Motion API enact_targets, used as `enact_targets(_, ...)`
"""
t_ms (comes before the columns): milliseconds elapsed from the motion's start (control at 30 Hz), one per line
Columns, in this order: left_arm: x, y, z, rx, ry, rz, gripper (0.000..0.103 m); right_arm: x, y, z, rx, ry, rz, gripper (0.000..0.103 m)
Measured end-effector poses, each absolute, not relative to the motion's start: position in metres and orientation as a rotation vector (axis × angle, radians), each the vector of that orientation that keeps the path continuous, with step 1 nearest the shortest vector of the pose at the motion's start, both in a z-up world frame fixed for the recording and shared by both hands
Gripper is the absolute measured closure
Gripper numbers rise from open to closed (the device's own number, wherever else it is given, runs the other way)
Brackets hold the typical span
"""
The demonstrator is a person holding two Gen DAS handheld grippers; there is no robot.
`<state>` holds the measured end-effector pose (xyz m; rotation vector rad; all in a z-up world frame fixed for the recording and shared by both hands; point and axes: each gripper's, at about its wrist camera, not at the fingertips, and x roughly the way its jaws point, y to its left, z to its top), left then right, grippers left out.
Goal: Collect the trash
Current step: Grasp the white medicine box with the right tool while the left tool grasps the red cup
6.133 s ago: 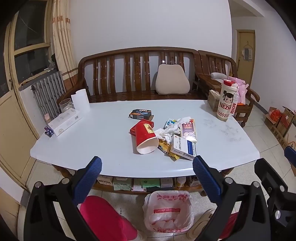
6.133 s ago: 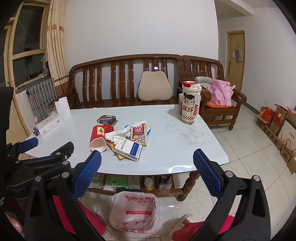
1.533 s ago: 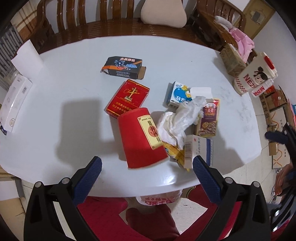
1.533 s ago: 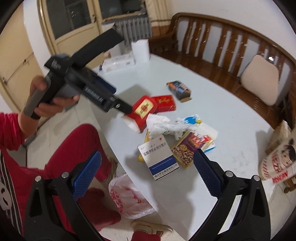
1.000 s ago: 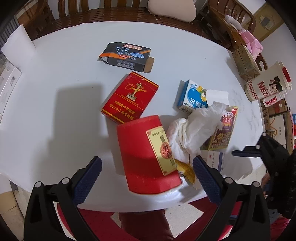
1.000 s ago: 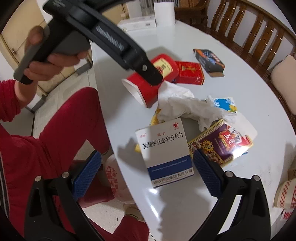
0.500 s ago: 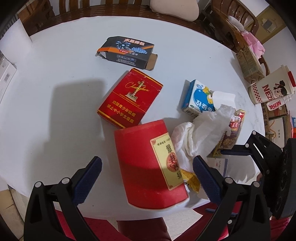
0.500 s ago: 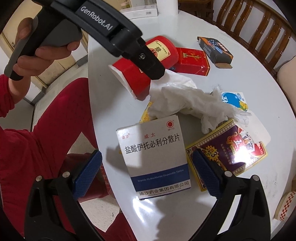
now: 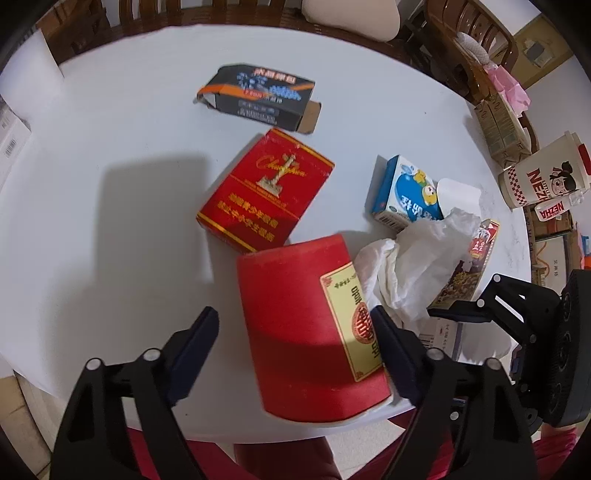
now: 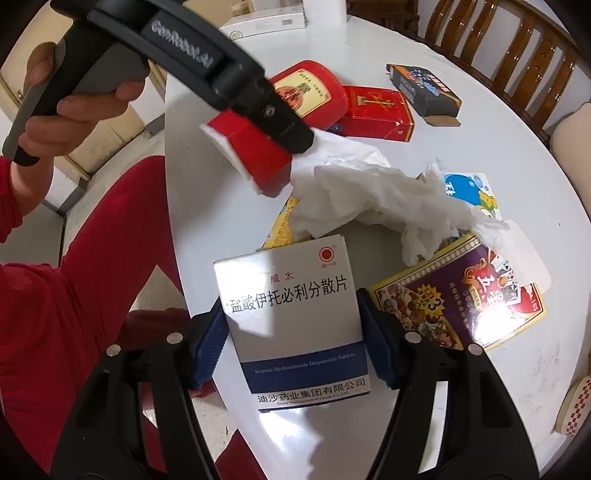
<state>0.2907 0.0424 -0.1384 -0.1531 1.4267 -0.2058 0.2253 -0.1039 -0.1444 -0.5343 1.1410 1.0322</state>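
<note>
A red paper cup [image 9: 310, 328] lies on its side on the white table [image 9: 110, 147]. My left gripper [image 9: 295, 347] straddles the cup; its right finger touches the cup, the left one stands a little apart. My right gripper [image 10: 291, 339] is shut on a white and blue medicine box [image 10: 291, 325] at the table's near edge. Beside them lie crumpled white tissue [image 10: 369, 195], a purple snack packet [image 10: 461, 291], a blue and white carton [image 9: 410, 195], a red cigarette pack [image 9: 266, 188] and a dark open box [image 9: 258, 98].
A Nezha cup [image 9: 543, 173] stands at the table's right end. A wooden bench [image 10: 498, 48] runs behind the table. The person's red-trousered legs [image 10: 110, 258] are at the near edge. A white box [image 10: 266, 20] and a paper roll sit at the far left.
Both grippers moved in and narrowed. The right one closed on the medicine box. The left one closed in around the red cup.
</note>
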Motion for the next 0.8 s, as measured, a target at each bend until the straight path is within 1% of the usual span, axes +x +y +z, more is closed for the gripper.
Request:
enact_targets(100, 0.291, 0.045, -0.143, -0.176, 1.446, -0.213, 0.030, 0.225, -0.104, -0.143, -0.529, 1.138, 1.025, 0.038)
enact_targets(233, 0.291, 0.048, -0.146, -0.190, 1.456, -0.213, 0.041, 0.223, -0.103, -0.142, -0.528, 1.134, 1.011, 0.038)
enact_targets(600, 0.283, 0.058, -0.143, -0.191, 1.441, -0.208, 0.042, 0.221, -0.112, -0.131, -0.485, 1.096, 0.929, 0.039)
enact_targets(800, 0.276, 0.067, -0.131, -0.190, 1.407, -0.204, 0.042, 0.225, -0.123, -0.122, -0.438, 1.077, 0.820, 0.039)
